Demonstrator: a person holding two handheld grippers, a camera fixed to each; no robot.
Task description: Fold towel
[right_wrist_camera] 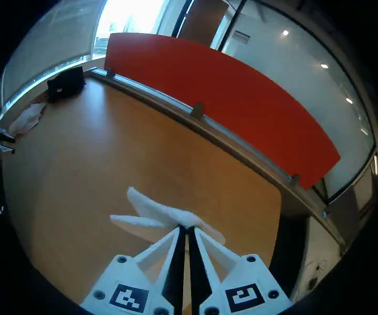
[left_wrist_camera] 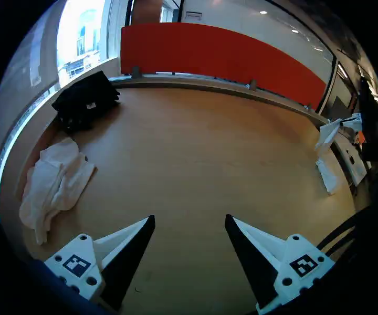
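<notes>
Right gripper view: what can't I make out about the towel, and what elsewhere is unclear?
1. Right gripper view: the right gripper, jaws shut, hides the pinched part of the towel; its layers there cannot be told.
2. Left gripper view: the white shapes at the far right are too small to identify.
3. Left gripper view: the crumpled cloth folds over itself; one piece or several, unclear.

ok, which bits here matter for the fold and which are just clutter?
In the job: white towel, pinched in the right claw; left claw, open.
Lying about: black bag; crumpled white cloth near it; red partition.
</notes>
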